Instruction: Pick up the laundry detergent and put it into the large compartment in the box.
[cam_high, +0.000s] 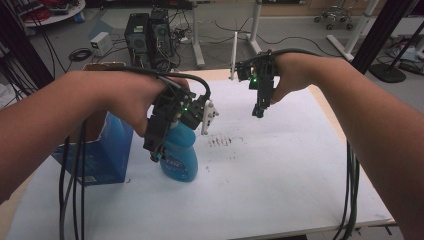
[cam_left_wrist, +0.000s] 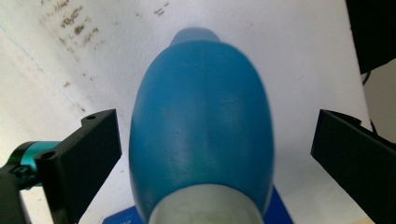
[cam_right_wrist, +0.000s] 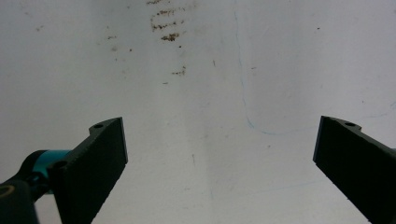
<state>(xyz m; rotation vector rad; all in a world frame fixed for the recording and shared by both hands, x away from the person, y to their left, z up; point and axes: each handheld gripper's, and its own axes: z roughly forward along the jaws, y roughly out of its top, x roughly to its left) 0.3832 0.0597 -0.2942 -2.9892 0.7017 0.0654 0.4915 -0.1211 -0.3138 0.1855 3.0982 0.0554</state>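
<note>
A blue spray bottle (cam_high: 179, 152) with a white trigger head (cam_high: 207, 116) stands on the white sheet (cam_high: 285, 170) at left of centre. My left gripper (cam_high: 155, 154) comes down over it from above. In the left gripper view the bottle's blue body (cam_left_wrist: 201, 121) sits between the black fingers (cam_left_wrist: 88, 158), which stand wide with a gap on each side; the left gripper (cam_left_wrist: 215, 126) is open. My right gripper (cam_high: 258, 112) hovers open above the sheet's far middle, and my right gripper (cam_right_wrist: 219, 135) has nothing between its jaws. Brown stains (cam_high: 225, 141) mark the sheet between the two grippers.
A blue carton (cam_high: 100, 155) stands just left of the bottle. A thin white post (cam_high: 234, 55) rises at the table's far edge. Computer towers (cam_high: 150, 35) and cables lie on the floor beyond. Bare sheet stretches to the front and right.
</note>
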